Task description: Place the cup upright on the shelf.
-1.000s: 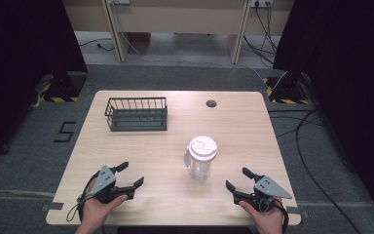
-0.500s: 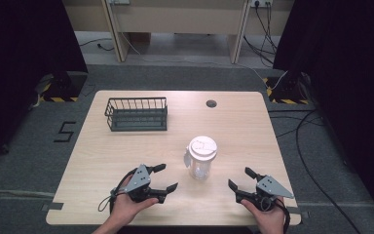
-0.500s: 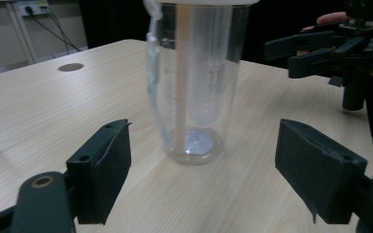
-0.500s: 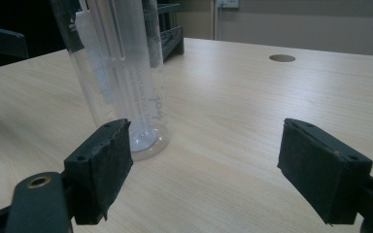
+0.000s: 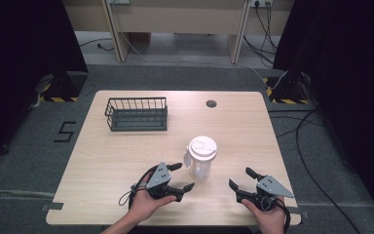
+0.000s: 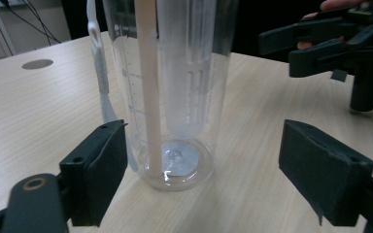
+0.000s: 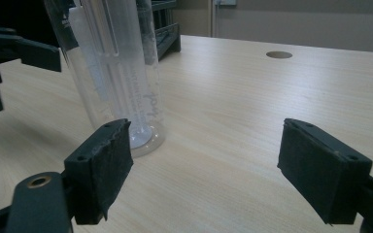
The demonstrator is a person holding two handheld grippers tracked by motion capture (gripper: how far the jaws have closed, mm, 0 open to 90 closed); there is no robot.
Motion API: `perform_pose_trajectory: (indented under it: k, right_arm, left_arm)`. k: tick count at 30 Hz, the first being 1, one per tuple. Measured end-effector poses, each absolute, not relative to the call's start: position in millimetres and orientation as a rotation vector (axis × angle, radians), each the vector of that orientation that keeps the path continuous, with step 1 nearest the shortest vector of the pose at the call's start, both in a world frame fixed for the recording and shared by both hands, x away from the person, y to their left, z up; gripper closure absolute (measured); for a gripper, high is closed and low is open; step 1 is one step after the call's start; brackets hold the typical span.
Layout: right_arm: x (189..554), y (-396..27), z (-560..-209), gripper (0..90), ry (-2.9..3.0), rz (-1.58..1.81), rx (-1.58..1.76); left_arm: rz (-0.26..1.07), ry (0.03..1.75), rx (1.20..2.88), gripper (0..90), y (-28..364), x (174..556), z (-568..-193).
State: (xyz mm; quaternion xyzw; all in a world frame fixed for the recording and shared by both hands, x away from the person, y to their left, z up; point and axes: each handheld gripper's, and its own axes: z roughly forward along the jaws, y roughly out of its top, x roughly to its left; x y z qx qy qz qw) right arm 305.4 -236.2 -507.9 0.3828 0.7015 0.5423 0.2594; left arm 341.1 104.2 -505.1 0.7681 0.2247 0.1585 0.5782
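The left gripper (image 5: pixel 181 177) has moved right across the table, its spread jaws now flanking the clear cup (image 5: pixel 200 158).

Clear lidded cups: one (image 5: pixel 202 158), standing near centre of the table.
Wire baskets: one (image 5: pixel 137 114), far left.
Grippers: two, the left gripper (image 5: pixel 179 177) near, just left of the cup; the right gripper (image 5: pixel 239 178) near right.
Hands: two, one per gripper.
Round holes in the tabletop: one (image 5: pixel 211 103), far right of centre.
Tables: one (image 5: pixel 107 161).

wooden table (image 5: pixel 126 161), clear tumbler (image 5: pixel 201 158), wire basket (image 5: pixel 137 114)
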Motion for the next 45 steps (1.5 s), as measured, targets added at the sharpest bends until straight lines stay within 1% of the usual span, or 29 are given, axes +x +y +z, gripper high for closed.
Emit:
perform_pose_trajectory:
  k: [4,15,25,43,45]
  right_arm:
    - [306,-236,-508,20.2,1.900,1.467,1.040]
    - [307,-237,-509,20.2,1.898,1.470,1.043]
    - [308,-237,-510,20.3,1.900,1.469,1.044]
    - [309,-238,-511,20.3,1.902,1.476,1.050]
    - [309,-238,-511,20.4,1.904,1.476,1.054]
  left_arm:
    - [0.373,0.531,1.802,14.9,97,350,-509]
    - [0.370,0.553,1.796,14.6,74,369,-518]
    - [0.397,0.544,1.795,14.5,66,376,-517]
    - [0.390,0.581,1.781,15.0,49,386,-518]
    - [0.392,0.575,1.783,16.3,49,386,-518]
